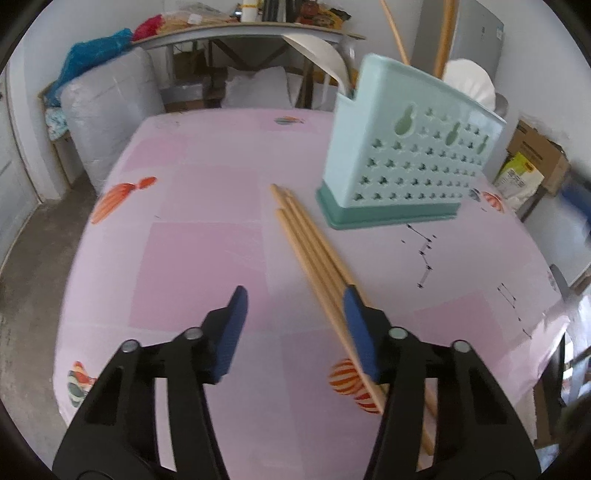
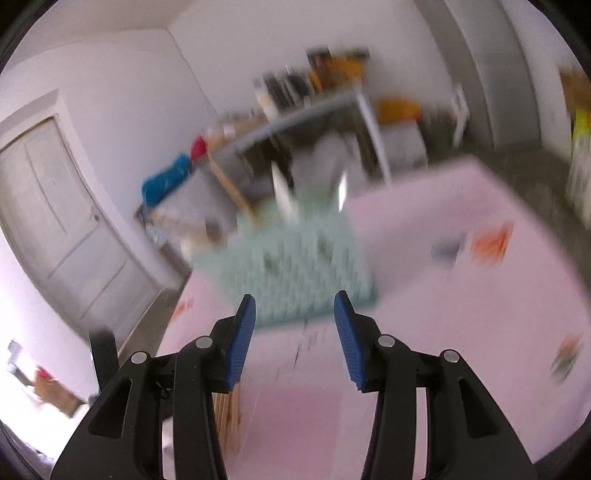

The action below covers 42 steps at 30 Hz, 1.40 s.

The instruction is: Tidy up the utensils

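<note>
A mint-green perforated utensil holder stands on the pink-clothed table, with wooden handles and a white utensil sticking out of it. Three long wooden sticks lie side by side on the cloth, running from in front of the holder back under the right finger of my left gripper. That gripper is open and its pads press on nothing. In the blurred right wrist view my right gripper is open and empty, just short of the holder. The sticks show below its left finger.
Behind the table stand a cluttered shelf table, a large white sack and a blue bag. Cardboard boxes sit on the floor at right. A closed door is on the far left wall.
</note>
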{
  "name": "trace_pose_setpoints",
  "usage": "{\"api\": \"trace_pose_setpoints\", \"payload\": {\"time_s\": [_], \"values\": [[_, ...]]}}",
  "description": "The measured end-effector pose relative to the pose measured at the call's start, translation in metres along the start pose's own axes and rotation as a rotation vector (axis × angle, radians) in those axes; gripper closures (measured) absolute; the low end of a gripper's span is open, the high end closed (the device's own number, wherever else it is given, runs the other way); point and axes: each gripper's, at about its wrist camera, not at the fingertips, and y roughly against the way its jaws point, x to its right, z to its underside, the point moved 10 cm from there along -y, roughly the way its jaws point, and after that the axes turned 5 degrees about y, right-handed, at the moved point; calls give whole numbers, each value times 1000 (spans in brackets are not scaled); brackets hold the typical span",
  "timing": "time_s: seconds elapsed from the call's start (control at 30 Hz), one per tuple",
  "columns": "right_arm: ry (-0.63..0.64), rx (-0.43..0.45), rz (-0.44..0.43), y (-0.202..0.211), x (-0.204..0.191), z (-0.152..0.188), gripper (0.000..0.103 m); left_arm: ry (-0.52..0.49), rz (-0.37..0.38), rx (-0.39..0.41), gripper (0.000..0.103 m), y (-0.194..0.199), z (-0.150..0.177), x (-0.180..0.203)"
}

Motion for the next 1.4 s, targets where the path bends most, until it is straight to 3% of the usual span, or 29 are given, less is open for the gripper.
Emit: {"api": "trace_pose_setpoints", "payload": {"time_s": [0.13, 0.23, 0.43, 1.03, 1.4], "values": [[-89, -130, -61, -33, -6, 59, 59, -21, 11, -24, 72, -6, 9, 12], [-100, -194, -87, -49, -18, 86, 61, -26, 3, -18, 78, -8, 11, 15], [-66, -205, -114, -57, -34, 94, 63, -2, -9, -21, 94, -10, 11, 12], [-106, -222, -151, -76, -43, 110, 63, 21, -45, 5, 97, -10, 11, 6], [-123, -217, -157, -71, -36, 111, 68, 50, -23, 19, 97, -9, 11, 1]]}}
